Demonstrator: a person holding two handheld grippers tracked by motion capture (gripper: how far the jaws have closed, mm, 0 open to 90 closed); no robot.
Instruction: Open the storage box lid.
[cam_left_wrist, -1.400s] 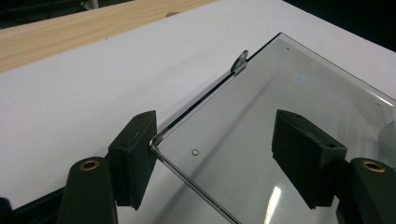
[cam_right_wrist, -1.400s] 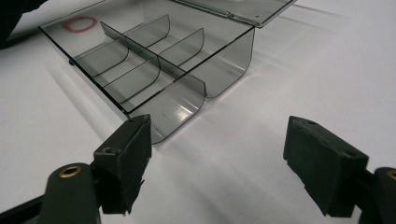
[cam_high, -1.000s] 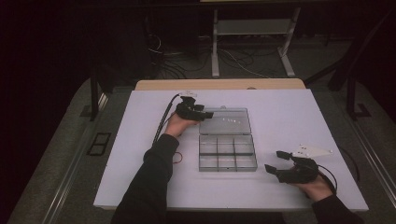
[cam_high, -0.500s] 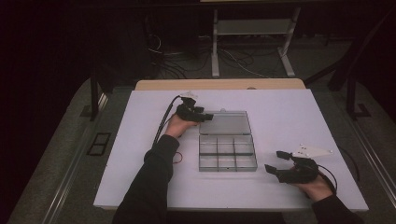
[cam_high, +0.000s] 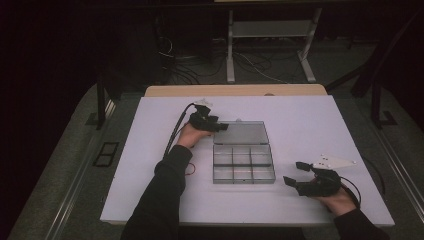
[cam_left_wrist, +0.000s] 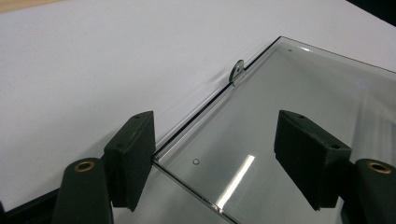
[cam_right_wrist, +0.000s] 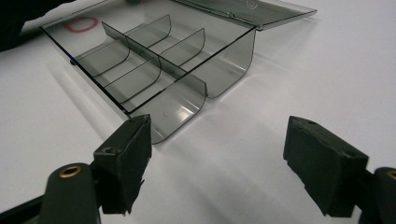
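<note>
On the left side of the white desk (cam_high: 150, 150), the left tongs (cam_high: 220, 126) hover at the lid's near-left corner, at about ten o'clock from the organiser box (cam_high: 243, 164). In the left gripper view the two black pads stand spread, one just outside the lid's edge (cam_left_wrist: 130, 154) and the other over the clear panel, neither pressing on it. So the clear lid (cam_left_wrist: 289, 112) lies between the jaws but is not pinched. A small round latch tab (cam_left_wrist: 238, 71) sticks up on the lid's outer edge, farther out, near twelve o'clock.

In the middle, the box sits open: its lid is folded back flat on the desk toward twelve o'clock, and the divided tray lies toward six o'clock. Every compartment that shows looks empty. A thin red ring (cam_right_wrist: 80, 24), perhaps a rubber band, lies on the desk just beyond the tray's far-left corner, beside the left sleeve.

To the right, at about four o'clock from the box, the right tongs (cam_high: 295, 172) rest low on the desk, spread wide and empty, pointed toward the tray's nearest corner (cam_right_wrist: 180, 105) and apart from it.

By my reading, the work concerns the lid. It is fully open, and the left tongs seem set to grasp its corner, probably to swing it shut over the tray. No grasp is made yet, so gripping, folding the lid over and latching all remain, and the right tongs are free to steady the tray.
</note>
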